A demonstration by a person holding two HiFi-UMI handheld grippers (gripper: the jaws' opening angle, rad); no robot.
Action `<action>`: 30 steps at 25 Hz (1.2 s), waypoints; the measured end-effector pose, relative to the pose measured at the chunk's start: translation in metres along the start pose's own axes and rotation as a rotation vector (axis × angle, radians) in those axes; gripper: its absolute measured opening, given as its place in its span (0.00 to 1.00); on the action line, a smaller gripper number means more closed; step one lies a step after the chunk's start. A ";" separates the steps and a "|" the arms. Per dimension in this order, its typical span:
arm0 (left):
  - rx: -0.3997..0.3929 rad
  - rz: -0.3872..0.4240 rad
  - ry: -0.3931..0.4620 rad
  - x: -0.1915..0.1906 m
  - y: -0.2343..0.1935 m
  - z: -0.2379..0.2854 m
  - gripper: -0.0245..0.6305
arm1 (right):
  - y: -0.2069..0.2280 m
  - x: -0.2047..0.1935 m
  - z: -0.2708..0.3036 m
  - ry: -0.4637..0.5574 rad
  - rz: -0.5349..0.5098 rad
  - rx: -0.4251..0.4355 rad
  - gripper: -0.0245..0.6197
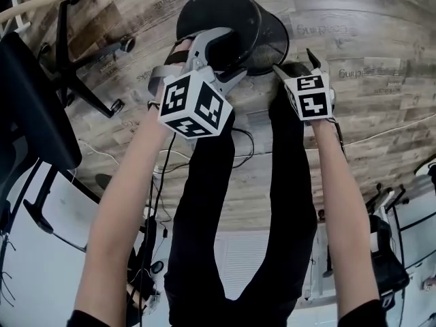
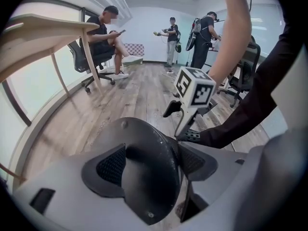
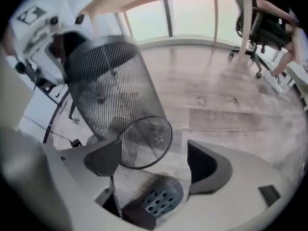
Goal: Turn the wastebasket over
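Note:
The black wire-mesh wastebasket (image 1: 225, 19) leans tilted on the wooden floor. In the right gripper view the wastebasket (image 3: 110, 95) has its wide mouth up at the left and its round base low, toward that camera. My left gripper (image 1: 211, 56) is at the mouth. In its own view the left gripper (image 2: 151, 162) stands wide, with the basket's dark rim (image 2: 149, 177) between the jaws, close to the right pad (image 2: 192, 160); I see no pad pressing. My right gripper (image 1: 296, 61) hovers right of the basket. That gripper (image 3: 154, 160) is open with nothing between its jaws.
An office chair (image 1: 75, 53) stands at the left beside a wooden desk (image 2: 43, 28). Cables (image 1: 170, 162) trail across the floor by my legs, and my perforated shoe (image 3: 161, 196) is under the right gripper. Several people (image 2: 108, 32) are at the room's far end.

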State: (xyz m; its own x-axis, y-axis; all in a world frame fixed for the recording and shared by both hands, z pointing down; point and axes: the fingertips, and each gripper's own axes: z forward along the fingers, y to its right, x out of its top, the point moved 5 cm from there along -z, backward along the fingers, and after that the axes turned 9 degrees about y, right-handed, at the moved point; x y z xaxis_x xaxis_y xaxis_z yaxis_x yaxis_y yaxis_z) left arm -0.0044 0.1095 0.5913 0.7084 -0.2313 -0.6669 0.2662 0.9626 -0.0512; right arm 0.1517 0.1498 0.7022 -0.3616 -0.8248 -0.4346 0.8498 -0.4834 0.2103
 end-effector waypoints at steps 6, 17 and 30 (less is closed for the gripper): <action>0.010 0.042 0.021 0.004 0.022 0.012 0.57 | 0.014 0.071 -0.041 0.259 0.241 0.091 0.71; 0.049 0.049 0.045 -0.002 0.036 0.009 0.57 | -0.002 0.126 -0.050 0.422 0.417 0.253 0.70; -0.073 0.193 0.019 -0.009 0.091 0.019 0.55 | -0.047 0.090 -0.020 0.234 0.381 0.299 0.70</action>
State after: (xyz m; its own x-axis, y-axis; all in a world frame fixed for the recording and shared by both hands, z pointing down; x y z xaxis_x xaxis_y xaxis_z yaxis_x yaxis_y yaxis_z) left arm 0.0260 0.1970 0.6070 0.7289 -0.0396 -0.6835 0.0782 0.9966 0.0256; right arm 0.0868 0.1043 0.6352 0.0754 -0.8873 -0.4550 0.7456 -0.2529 0.6166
